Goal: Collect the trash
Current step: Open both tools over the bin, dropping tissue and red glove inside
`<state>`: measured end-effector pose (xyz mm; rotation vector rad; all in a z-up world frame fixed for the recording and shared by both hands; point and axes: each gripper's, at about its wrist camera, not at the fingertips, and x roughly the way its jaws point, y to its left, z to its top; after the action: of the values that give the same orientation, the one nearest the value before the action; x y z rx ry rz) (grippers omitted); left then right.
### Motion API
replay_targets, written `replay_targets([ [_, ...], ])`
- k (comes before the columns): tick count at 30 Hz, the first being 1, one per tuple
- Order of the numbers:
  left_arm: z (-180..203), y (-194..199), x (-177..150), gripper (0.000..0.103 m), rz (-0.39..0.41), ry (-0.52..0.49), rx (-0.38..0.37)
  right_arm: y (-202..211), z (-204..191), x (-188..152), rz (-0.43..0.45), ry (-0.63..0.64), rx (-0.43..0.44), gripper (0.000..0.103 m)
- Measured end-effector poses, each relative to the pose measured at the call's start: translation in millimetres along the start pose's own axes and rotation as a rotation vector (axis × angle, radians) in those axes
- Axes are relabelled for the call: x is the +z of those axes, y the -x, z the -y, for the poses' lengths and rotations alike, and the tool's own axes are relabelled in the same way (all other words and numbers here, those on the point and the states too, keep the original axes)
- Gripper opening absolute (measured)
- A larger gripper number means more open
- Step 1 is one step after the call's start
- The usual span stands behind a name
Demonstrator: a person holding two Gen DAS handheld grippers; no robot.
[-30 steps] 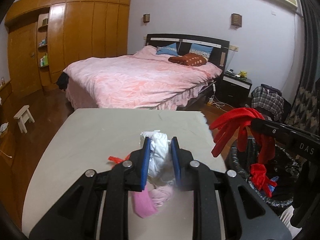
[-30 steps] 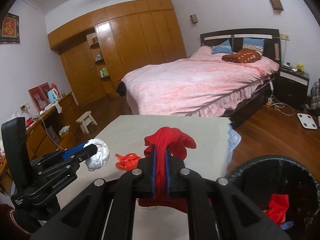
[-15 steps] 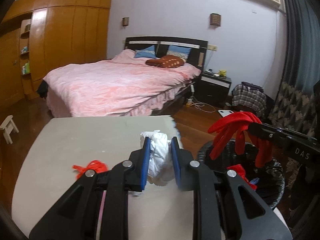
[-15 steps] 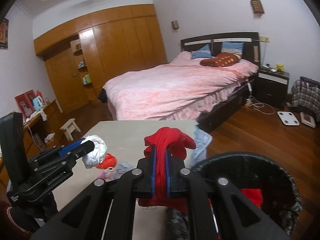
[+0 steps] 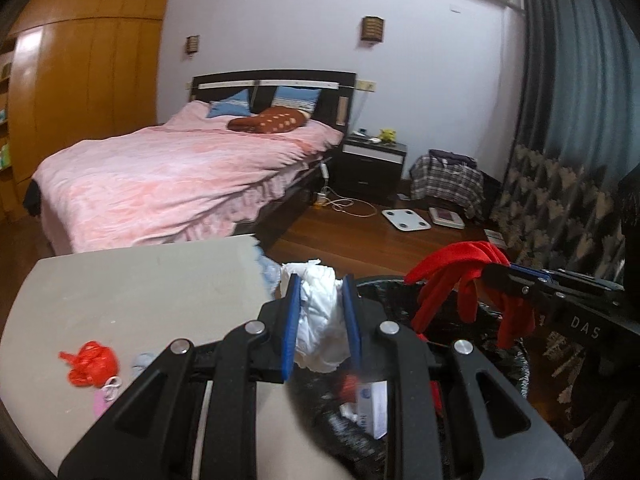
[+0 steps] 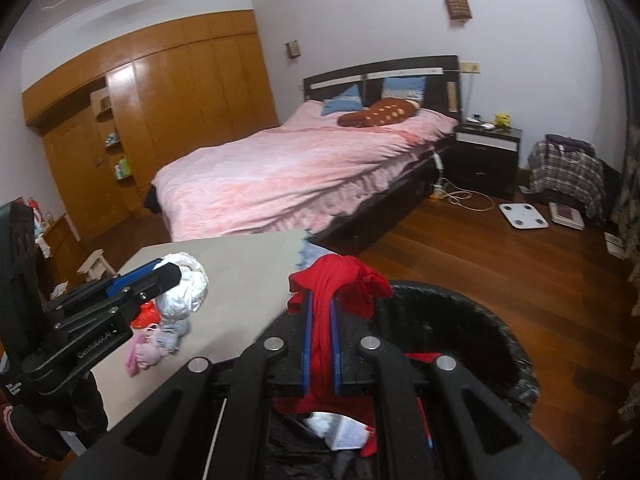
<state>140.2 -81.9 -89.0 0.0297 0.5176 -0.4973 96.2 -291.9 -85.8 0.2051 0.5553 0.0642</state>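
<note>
Both tongs are hovering over the black-lined bin [image 5: 500, 360] off the surface's right edge, the left tongs [image 5: 320, 316] pinching white crumpled trash [image 5: 320, 320], the right tongs [image 6: 320, 340] pinching red cloth [image 6: 332, 292], ready for dropping.

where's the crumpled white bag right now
Clamped in the left hand-held gripper, the crumpled white bag sits past the table edge, by the black bin's near rim.

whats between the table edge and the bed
Bare wooden floor, a narrow strip between the table and the bed, clearest in the right wrist view.
</note>
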Motion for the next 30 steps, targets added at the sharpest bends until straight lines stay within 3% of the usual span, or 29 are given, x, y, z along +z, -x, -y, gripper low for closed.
replay_targets([
  [12,44,-42,-6,0.021,-0.037,-0.045,-0.094,-2,44,-15,-0.027,-0.053,-0.078,0.008],
  [20,46,-56,-14,0.038,-0.064,-0.047,-0.113,-10,58,-26,-0.06,-0.069,-0.107,0.015],
  [23,38,-52,-15,0.047,-0.063,-0.038,-0.095,-9,56,-27,-0.06,-0.071,-0.111,0.027],
  [26,26,-44,-14,0.066,-0.052,-0.025,-0.061,-6,52,-27,-0.045,-0.066,-0.114,0.053],
  [28,14,-36,-13,0.076,-0.043,-0.013,-0.031,-4,46,-25,-0.028,-0.064,-0.119,0.079],
  [30,3,-29,-12,0.082,-0.037,-0.007,-0.004,-1,40,-22,-0.008,-0.064,-0.117,0.089],
])
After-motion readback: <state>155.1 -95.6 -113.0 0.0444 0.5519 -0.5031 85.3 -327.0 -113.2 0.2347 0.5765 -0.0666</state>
